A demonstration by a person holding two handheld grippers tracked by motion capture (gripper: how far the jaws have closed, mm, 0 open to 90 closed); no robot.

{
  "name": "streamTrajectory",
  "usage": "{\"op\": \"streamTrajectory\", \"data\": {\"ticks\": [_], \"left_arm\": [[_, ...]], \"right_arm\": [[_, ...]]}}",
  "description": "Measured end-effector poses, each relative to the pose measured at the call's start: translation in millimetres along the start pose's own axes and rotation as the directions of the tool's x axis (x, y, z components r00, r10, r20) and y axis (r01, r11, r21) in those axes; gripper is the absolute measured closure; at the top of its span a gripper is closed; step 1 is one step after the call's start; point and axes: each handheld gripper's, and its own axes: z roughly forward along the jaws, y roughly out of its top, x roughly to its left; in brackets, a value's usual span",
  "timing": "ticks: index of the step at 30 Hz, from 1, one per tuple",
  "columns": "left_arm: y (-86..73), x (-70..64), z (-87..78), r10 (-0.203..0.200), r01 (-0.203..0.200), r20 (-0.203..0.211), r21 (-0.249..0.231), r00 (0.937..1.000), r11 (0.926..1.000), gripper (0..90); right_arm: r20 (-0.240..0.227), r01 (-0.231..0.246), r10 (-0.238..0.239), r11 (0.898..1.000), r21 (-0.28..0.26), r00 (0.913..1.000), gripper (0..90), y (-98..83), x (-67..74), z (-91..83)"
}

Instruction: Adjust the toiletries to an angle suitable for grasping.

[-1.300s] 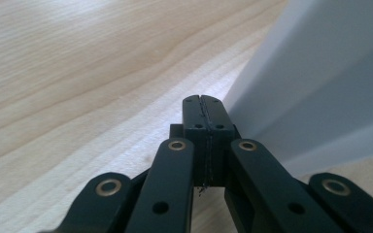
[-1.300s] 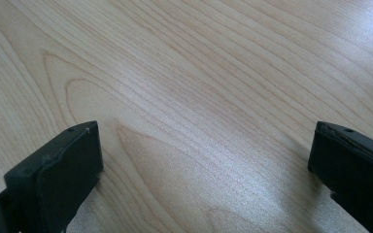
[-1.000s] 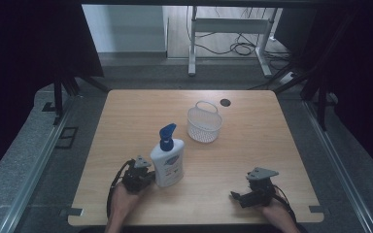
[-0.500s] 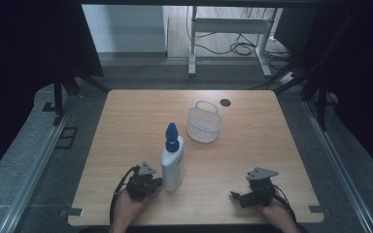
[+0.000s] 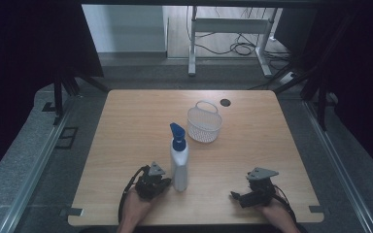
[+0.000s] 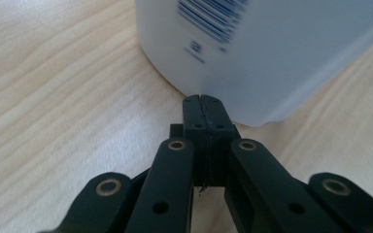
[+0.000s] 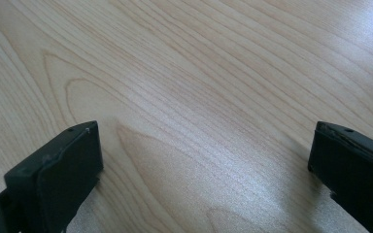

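**Bottle stands right at the tips of the left jaws**

Bottle [image 5: 179,165] is white with a blue spray top. It stands upright on the wooden counter [image 5: 126,121], near the front edge and a bit left of the middle. The left gripper [image 5: 161,183] sits just beside it, low down by its bottom end. In the left gripper view the two black jaws are pressed flat together with nothing between them. Their tips point at the round bottom edge of the bottle [image 6: 252,53] and sit right up against it, or very close; I cannot tell if they really touch. The bottle is in front of the jaws, not inside them. Blue stripes from a label show on its white side.

The right gripper [image 5: 240,196] rests on the counter near the front right corner, well apart from the bottle. In the right gripper view its jaws are spread wide, one at each side of the picture, with bare wood [image 7: 199,97] between them.

A small white basket [image 5: 204,125] with a handle stands farther back on the counter, behind the bottle and a little to the right. A dark round hole [image 5: 225,102] is in the counter behind the basket.
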Motion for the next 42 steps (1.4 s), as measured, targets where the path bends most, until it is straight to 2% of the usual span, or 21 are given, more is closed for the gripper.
{"op": "streamTrajectory", "data": {"ticks": [6,20,32,42], "left_arm": [[5.2,-0.6,7.8,0.002,-0.002,-0.025,-0.021,0.9997,0.9998,89.5],[16.5,0.0,16.1,-0.005,0.005,-0.014,-0.042,0.9999,0.9991,89.4],[26.2,-1.7,26.3,-0.011,0.012,0.008,-0.046,0.9999,0.9989,89.4],[35.1,-13.1,37.9,0.003,-0.001,0.043,-0.046,0.9991,0.999,89.4]], "right_arm": [[0.0,0.0,0.0,1.0,0.0,1.0,0.0,0.0,0.0,0.0],[-0.001,-0.001,0.001,1.0,-0.001,1.0,0.0,0.5,-0.1,0.5],[-0.001,0.0,0.0,1.0,-0.002,1.0,0.0,0.6,-0.2,0.7],[-0.001,-0.001,0.001,1.0,-0.002,1.0,0.0,0.6,-0.2,0.6]]}}
